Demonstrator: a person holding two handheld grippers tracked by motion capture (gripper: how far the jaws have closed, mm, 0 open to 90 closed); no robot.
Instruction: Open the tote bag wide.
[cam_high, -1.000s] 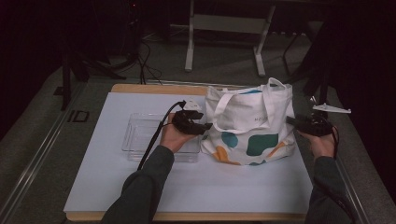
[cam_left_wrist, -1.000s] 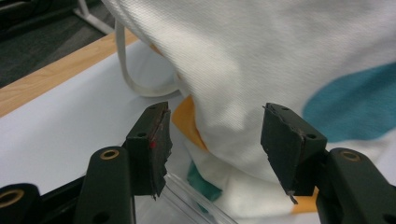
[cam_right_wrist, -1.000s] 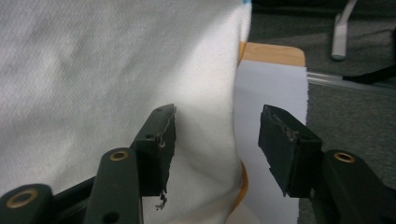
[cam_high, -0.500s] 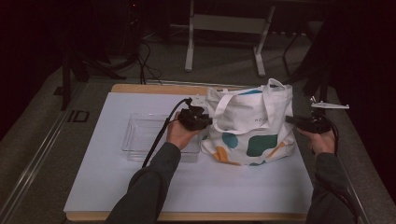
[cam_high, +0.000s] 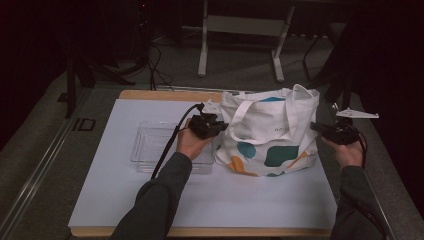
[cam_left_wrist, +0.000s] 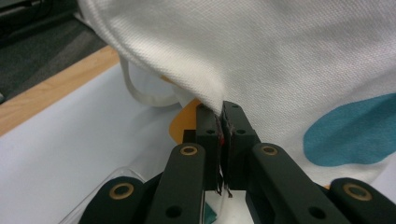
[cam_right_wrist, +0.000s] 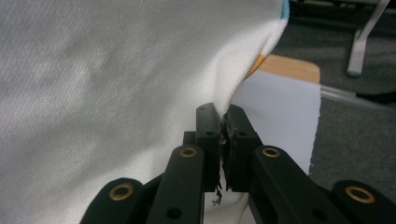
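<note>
The left gripper (cam_left_wrist: 220, 112) is pinching the bag (cam_high: 270, 132) at its left edge, jaws having just closed on cloth. The right gripper (cam_right_wrist: 223, 114) is pinching the bag's right edge likewise (a clear tray (cam_high: 150, 145) is sitting left of the bag).

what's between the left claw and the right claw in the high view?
The white tote bag stands between them in the high view. The left claw pinches its one side edge and the right claw the other.

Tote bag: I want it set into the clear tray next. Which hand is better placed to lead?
Left, probably: the left gripper pinches the bag on the side next to the tray.
</note>
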